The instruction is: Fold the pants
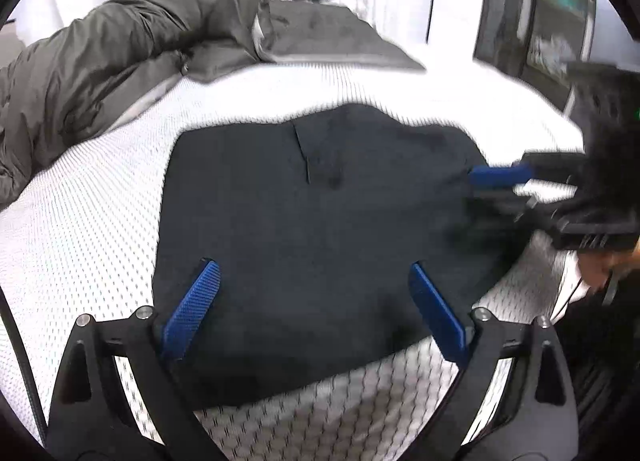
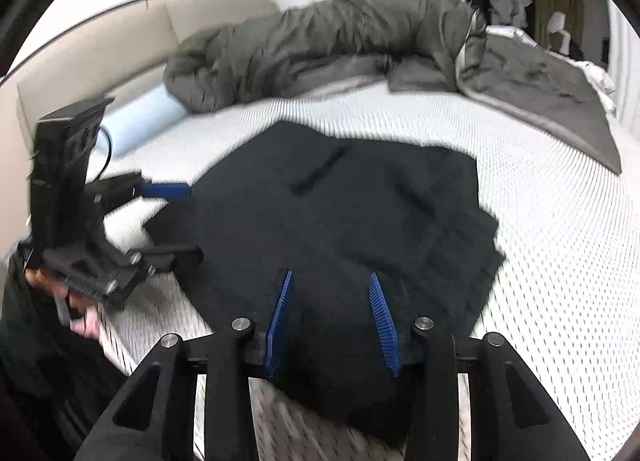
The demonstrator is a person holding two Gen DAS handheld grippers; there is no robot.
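Observation:
Dark navy pants (image 1: 320,229) lie folded into a compact flat shape on the white mesh mattress (image 1: 80,221); they also show in the right wrist view (image 2: 352,229). My left gripper (image 1: 314,273) is open, its blue fingers spread wide over the near edge of the pants, holding nothing. It shows at the left of the right wrist view (image 2: 192,221). My right gripper (image 2: 330,281) is open over the pants' near edge, empty. It shows at the right of the left wrist view (image 1: 476,189), at the pants' right edge.
An olive-grey duvet (image 1: 120,53) is bunched along the far side of the bed; it also shows in the right wrist view (image 2: 320,45). A light blue pillow (image 2: 140,121) lies by the beige headboard (image 2: 80,53). A grey blanket (image 2: 552,101) covers the far right.

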